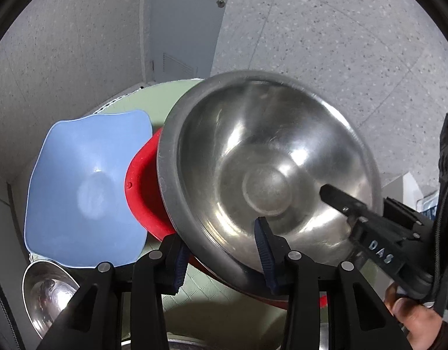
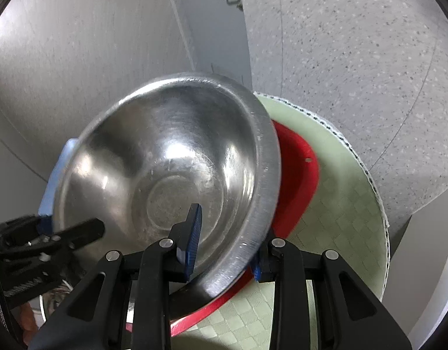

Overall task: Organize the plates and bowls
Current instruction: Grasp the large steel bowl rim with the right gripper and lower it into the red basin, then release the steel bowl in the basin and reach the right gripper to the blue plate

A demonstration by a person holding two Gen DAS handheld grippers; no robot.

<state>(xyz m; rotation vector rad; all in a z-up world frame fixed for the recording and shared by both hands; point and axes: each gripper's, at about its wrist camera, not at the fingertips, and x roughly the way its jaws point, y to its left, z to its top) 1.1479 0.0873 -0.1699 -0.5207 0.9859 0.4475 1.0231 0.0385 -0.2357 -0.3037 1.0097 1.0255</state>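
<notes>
While both hand-held grippers grip it, the steel bowl (image 1: 267, 169) hangs tilted above the red plate (image 1: 142, 183), its hollow turned toward both cameras. The left hand-held gripper (image 1: 221, 250) pinches the bowl's near rim: one blue pad (image 1: 263, 250) lies inside the bowl, the other outside under the rim. The right hand-held gripper (image 2: 224, 242) pinches the rim at another spot in the same way, one pad (image 2: 193, 239) inside and one outside; in the left view it shows as a black finger reaching into the bowl from the right.

The red plate lies on a pale green checked cloth (image 2: 340, 233) that covers a round desk (image 2: 366, 172); the bowl hides most of the plate, and whether its lower edge touches the plate I cannot tell. Just left of the red plate sits a blue bowl (image 1: 87, 192) with a wavy rim, its edge close against the plate. Near the left gripper's base, at the lower left, a small steel bowl (image 1: 49, 294) rests beside the blue one. Behind the desk stand speckled walls and a grey door (image 1: 189, 23) with a lever handle.
</notes>
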